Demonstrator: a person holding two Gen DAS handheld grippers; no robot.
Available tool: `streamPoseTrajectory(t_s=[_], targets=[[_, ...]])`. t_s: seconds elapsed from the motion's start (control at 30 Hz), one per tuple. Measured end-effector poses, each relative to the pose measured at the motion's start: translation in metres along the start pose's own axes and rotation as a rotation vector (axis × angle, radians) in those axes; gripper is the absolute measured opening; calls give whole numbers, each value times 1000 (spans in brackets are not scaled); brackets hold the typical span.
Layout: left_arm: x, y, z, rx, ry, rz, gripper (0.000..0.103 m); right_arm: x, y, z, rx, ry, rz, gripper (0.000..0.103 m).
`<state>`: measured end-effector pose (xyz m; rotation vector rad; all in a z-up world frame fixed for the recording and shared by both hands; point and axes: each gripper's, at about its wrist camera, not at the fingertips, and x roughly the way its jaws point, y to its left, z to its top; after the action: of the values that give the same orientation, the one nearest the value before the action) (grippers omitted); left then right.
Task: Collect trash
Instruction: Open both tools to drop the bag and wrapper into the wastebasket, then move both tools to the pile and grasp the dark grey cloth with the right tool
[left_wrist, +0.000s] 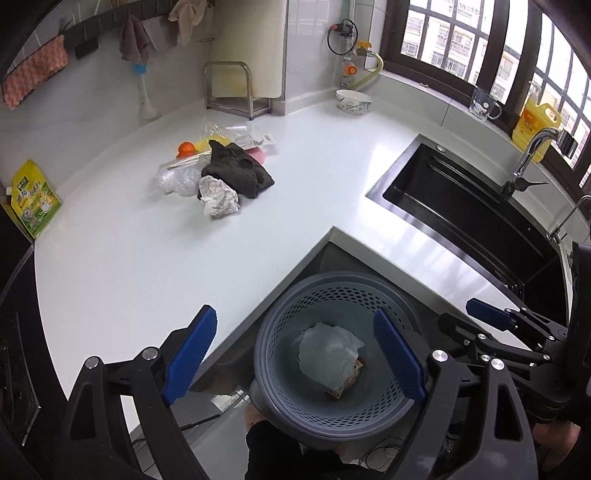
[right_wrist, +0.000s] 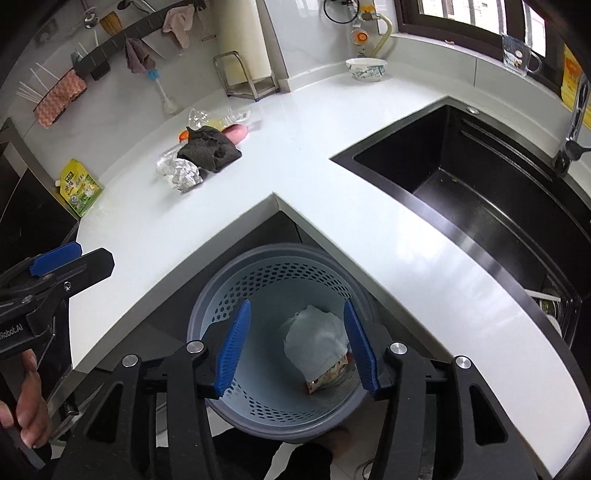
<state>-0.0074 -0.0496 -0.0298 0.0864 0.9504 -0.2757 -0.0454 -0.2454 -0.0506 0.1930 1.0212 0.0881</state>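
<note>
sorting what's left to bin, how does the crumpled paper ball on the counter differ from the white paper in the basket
The crumpled paper ball is wadded tight and shows dark print; the white paper is spread looser and looks plain. The ball sits on the white counter against a dark cloth; the other lies in the grey basket over a printed wrapper. Both are wrinkled.

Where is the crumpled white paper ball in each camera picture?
Left wrist view: crumpled paper ball left of centre on the countertop, touching the dark cloth.
Right wrist view: upper left, same pile.
Shared landmark: the black sink.
</note>
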Motion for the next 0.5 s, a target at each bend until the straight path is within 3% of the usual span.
streamPoseTrajectory(t_s=[0.3, 0.5], targets=[[-16, 20, 14, -57, -39, 51, 87, -9, 23, 35, -73, -43, 42, 61], [-19, 31, 23, -73, -63, 51, 88, 0, 33, 53, -84, -43, 57, 62]])
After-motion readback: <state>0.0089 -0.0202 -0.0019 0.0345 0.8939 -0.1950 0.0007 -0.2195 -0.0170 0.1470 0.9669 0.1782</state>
